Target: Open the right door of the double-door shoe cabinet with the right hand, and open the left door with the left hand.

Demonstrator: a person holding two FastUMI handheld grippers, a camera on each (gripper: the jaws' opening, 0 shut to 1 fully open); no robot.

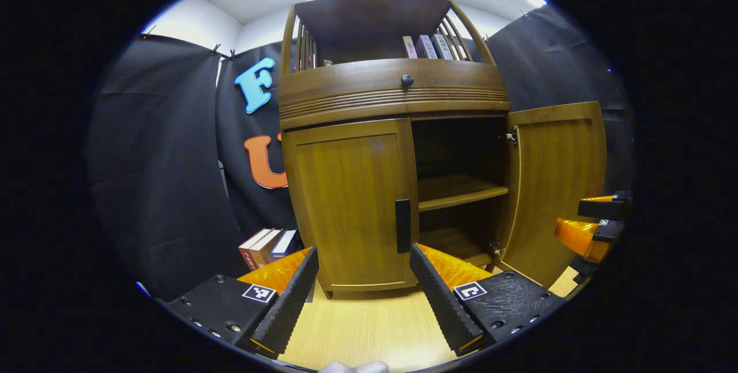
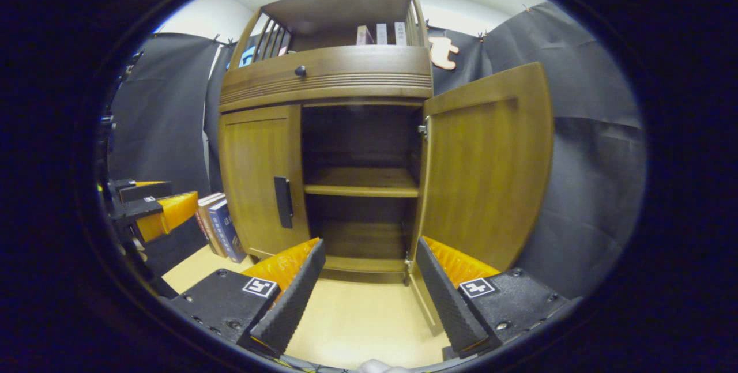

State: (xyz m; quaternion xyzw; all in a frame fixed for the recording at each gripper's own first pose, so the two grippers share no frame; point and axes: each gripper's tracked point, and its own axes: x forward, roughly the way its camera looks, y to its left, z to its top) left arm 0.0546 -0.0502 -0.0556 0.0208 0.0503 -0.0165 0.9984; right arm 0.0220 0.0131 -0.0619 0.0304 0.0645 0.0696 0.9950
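Facing the shoe cabinet [image 1: 392,148] at frame centre | right door [image 2: 487,171] swung out, left door [image 1: 351,206] flat shut, handle [image 1: 403,226] upright | books [image 1: 268,246] lower left (clear of doors) | my left gripper [image 1: 363,298] and right gripper [image 2: 369,292] gape wide, holding nothing.

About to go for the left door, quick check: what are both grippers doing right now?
Left gripper: jaws open, holding nothing, facing the closed left door.
Right gripper: jaws open, holding nothing, before the open right door.
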